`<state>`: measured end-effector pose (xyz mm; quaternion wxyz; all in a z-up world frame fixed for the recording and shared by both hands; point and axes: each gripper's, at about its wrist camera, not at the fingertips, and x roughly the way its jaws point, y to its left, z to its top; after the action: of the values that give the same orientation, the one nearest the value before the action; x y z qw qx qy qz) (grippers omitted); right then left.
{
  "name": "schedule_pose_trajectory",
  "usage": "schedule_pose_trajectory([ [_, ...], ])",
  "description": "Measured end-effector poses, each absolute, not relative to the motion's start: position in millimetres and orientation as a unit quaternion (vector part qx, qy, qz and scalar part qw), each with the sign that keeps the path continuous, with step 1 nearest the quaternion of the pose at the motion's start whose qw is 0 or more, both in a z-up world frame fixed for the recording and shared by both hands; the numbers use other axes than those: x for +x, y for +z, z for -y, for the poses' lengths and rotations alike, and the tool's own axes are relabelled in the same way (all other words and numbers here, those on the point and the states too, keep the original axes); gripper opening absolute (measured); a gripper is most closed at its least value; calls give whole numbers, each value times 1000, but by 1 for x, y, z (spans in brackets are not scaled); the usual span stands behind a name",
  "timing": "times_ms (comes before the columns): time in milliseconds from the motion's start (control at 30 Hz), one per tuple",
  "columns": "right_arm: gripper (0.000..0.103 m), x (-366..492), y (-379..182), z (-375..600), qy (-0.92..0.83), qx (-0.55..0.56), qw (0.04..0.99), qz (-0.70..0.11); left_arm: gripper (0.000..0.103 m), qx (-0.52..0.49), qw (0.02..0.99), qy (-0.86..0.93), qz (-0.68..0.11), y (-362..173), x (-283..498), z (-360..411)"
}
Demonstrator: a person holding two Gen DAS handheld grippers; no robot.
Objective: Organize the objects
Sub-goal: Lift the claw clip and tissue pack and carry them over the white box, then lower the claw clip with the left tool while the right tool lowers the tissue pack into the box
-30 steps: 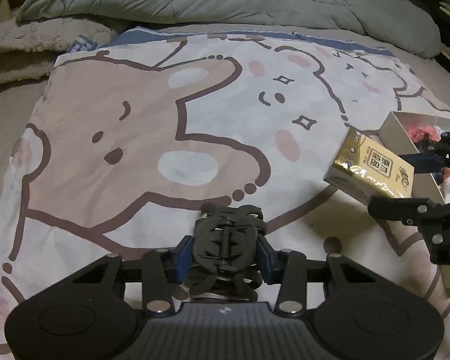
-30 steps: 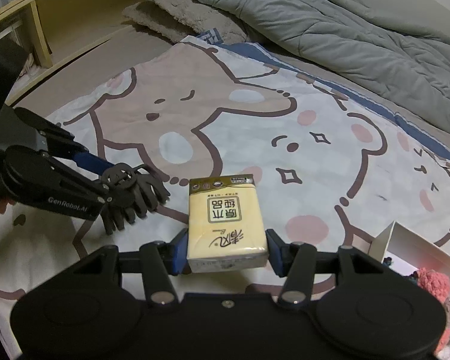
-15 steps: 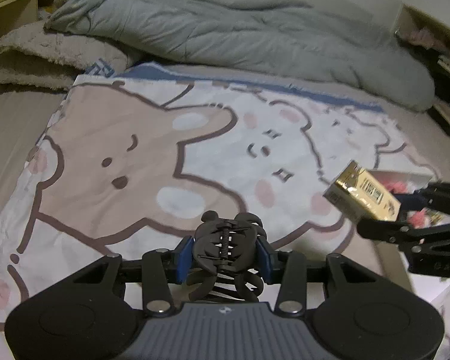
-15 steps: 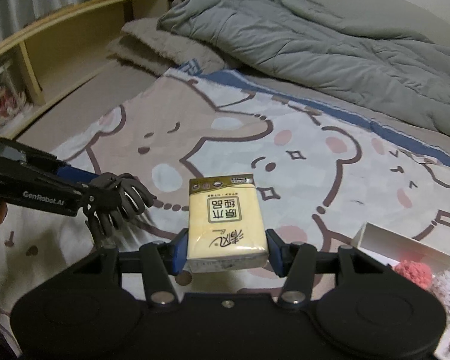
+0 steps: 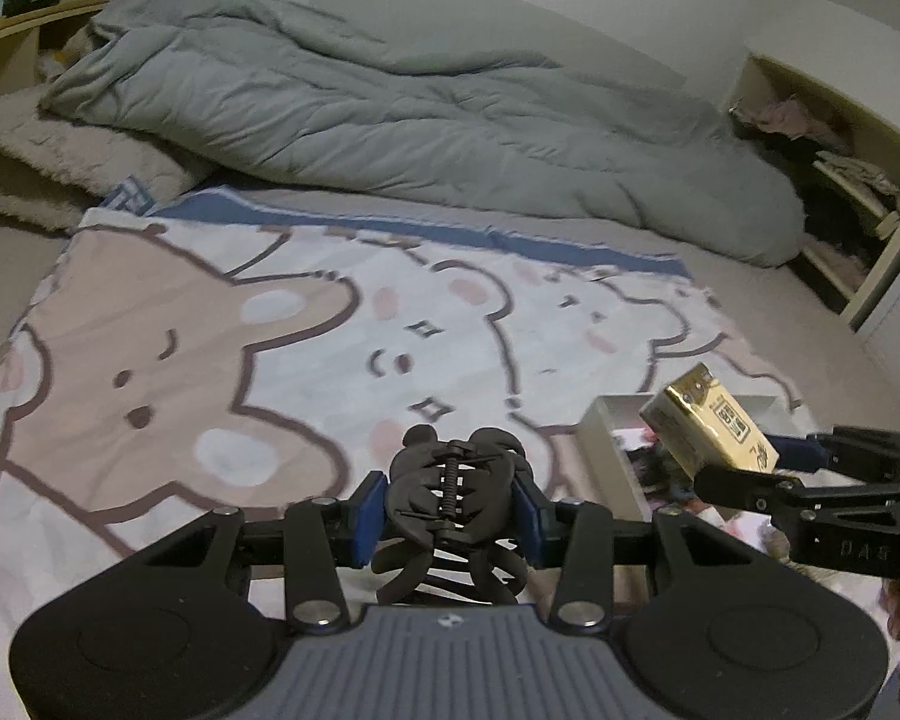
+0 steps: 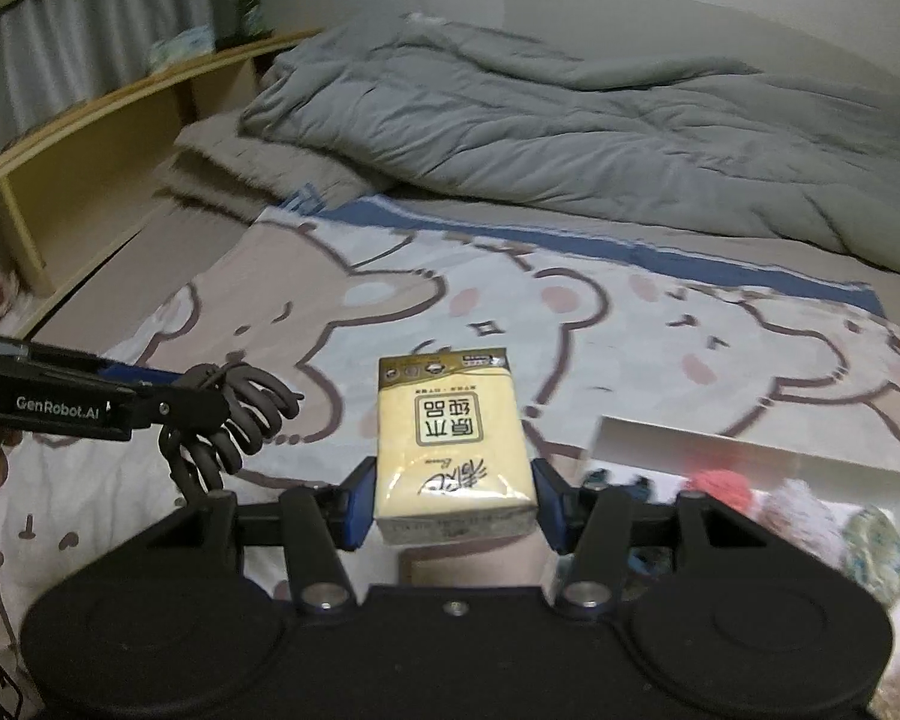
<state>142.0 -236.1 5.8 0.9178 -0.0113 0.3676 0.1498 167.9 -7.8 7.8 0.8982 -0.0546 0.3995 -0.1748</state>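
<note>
Both tools have risen; left tool point(image 5: 450, 510) grips hair claw point(image 5: 450, 495), right tool point(image 6: 455, 504) grips tissue pack point(image 6: 450, 444)

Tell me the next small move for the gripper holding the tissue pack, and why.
Probably carry the tissue pack a little rightward and lower it into the white box. The right gripper is shut on it, lifted off the blanket, and the open box lies just to its right.
</note>
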Motion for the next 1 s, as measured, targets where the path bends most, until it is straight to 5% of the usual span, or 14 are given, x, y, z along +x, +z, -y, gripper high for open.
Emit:
schedule_pose_trajectory([
  [500,54,98,8,332,69,30,931,-357,45,-83,891,-239,-377,19,149,100],
  [1000,54,73,-20,388,24,71,914,-399,45,-136,859,-234,-434,-21,128,178],
])
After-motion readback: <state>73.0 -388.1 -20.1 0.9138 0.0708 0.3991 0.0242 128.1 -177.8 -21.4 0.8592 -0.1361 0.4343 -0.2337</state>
